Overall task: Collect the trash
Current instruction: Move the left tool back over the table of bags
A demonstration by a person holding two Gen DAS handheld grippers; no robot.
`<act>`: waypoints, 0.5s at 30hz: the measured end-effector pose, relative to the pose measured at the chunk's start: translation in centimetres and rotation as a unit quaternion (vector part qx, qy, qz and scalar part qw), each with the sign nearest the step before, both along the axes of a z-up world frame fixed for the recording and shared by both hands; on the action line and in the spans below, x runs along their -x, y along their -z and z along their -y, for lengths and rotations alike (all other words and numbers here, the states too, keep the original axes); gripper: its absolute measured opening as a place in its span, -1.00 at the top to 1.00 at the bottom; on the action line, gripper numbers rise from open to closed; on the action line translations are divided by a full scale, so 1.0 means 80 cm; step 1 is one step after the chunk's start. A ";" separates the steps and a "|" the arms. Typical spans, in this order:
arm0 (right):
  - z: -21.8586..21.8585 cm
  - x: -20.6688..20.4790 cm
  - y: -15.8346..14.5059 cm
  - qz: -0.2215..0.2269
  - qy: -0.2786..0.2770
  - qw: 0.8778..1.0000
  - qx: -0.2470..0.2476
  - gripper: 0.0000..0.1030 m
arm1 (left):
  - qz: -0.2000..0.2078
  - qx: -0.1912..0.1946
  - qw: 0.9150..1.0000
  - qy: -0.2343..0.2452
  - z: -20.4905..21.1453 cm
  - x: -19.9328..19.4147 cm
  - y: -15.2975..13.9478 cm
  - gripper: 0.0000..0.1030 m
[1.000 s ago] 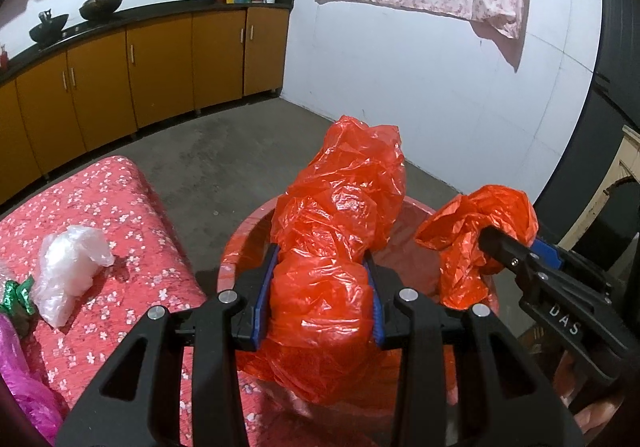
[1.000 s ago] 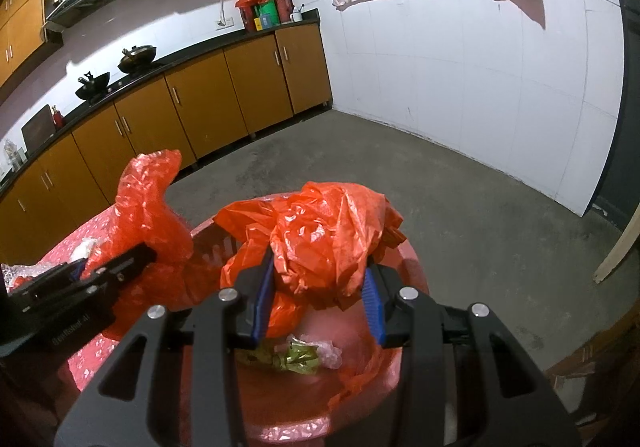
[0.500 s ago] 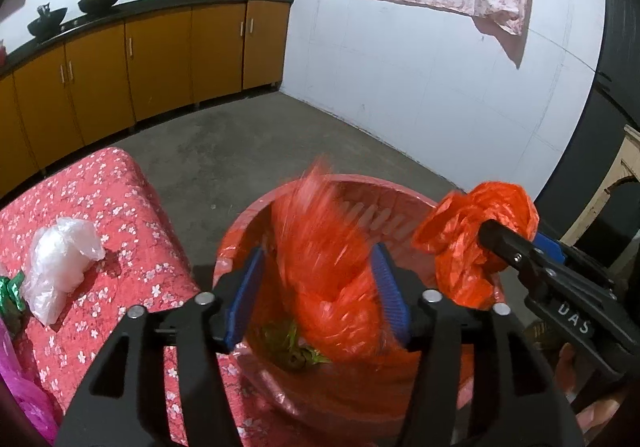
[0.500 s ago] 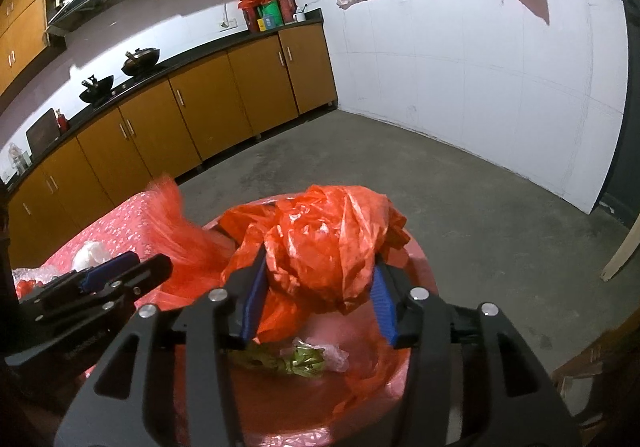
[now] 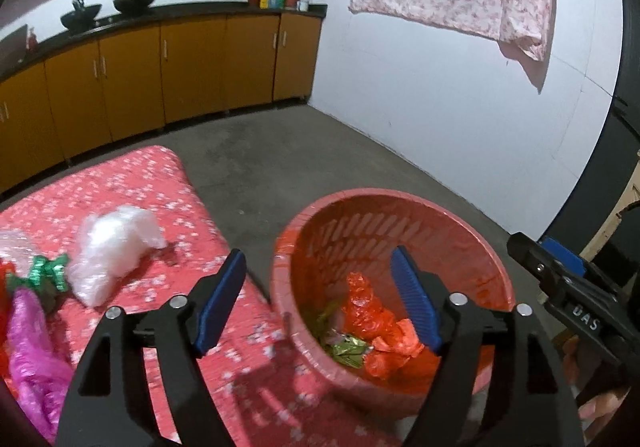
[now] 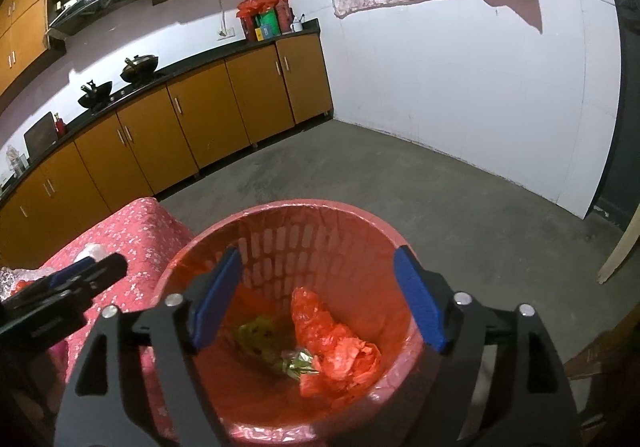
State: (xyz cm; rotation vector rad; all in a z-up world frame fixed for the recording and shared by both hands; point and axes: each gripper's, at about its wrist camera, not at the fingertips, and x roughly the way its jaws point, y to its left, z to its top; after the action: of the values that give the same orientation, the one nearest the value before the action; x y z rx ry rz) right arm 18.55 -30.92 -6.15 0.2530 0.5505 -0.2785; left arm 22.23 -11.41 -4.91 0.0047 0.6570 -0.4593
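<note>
Red plastic makes up the slotted waste basket (image 6: 280, 243), lined with a thin red bag, which stands on the grey concrete floor just beside the end of a bed covered in a red flowered sheet (image 5: 132, 187). Crumpled orange-red plastic bags (image 6: 336, 347) lie at the bottom of the basket, touching some green foil wrappers (image 6: 260, 331).

Above the basket, the right gripper (image 6: 316, 299) has just been opening; its blue pads stand wide apart with nothing between them. The left gripper (image 5: 316, 303) has likewise just been opening and holds nothing, its jaws straddling the basket's near rim beside the sheet's edge.

On the sheet, towards its left side, rest a crumpled white plastic bag (image 5: 114, 251), a green foil wrapper (image 5: 46, 271) and a magenta plastic bag (image 5: 34, 359).
</note>
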 end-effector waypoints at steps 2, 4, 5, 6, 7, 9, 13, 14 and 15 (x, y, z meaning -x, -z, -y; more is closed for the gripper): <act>-0.009 0.002 -0.004 0.006 -0.004 1.000 0.005 -0.62 | 0.009 -0.004 1.000 -0.005 -0.011 0.008 -0.005 -0.50; -0.018 0.003 -0.008 0.009 -0.009 1.000 0.008 -0.65 | 0.021 -0.010 1.000 -0.015 -0.025 0.019 -0.012 -0.53; -0.020 0.003 -0.010 0.011 -0.012 1.000 0.008 -0.67 | 0.025 -0.011 0.999 -0.020 -0.033 0.024 -0.015 -0.53; -0.025 0.004 -0.011 0.013 -0.016 1.000 0.006 -0.68 | 0.029 -0.012 0.999 -0.024 -0.041 0.028 -0.016 -0.54; -0.030 0.004 -0.013 0.014 -0.019 1.000 0.004 -0.69 | 0.032 -0.014 0.999 -0.029 -0.049 0.032 -0.018 -0.55; -0.042 0.003 -0.016 0.015 -0.030 0.999 0.001 -0.69 | 0.038 -0.017 0.998 -0.044 -0.068 0.041 -0.022 -0.55; -0.073 0.002 -0.021 0.016 -0.057 0.998 0.007 -0.69 | 0.037 -0.012 0.996 -0.079 -0.116 0.059 -0.026 -0.56; -0.081 0.001 -0.022 0.015 -0.064 0.998 0.009 -0.69 | 0.037 -0.011 0.996 -0.086 -0.126 0.063 -0.027 -0.56; -0.092 0.001 -0.023 0.015 -0.073 0.997 0.011 -0.69 | 0.038 -0.010 0.994 -0.098 -0.140 0.068 -0.029 -0.56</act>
State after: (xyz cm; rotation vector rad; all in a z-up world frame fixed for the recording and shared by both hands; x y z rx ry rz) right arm 18.50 -23.54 -4.31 0.1936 0.5336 -0.1387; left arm 16.79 -0.24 -2.62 -0.0233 0.5812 -0.2621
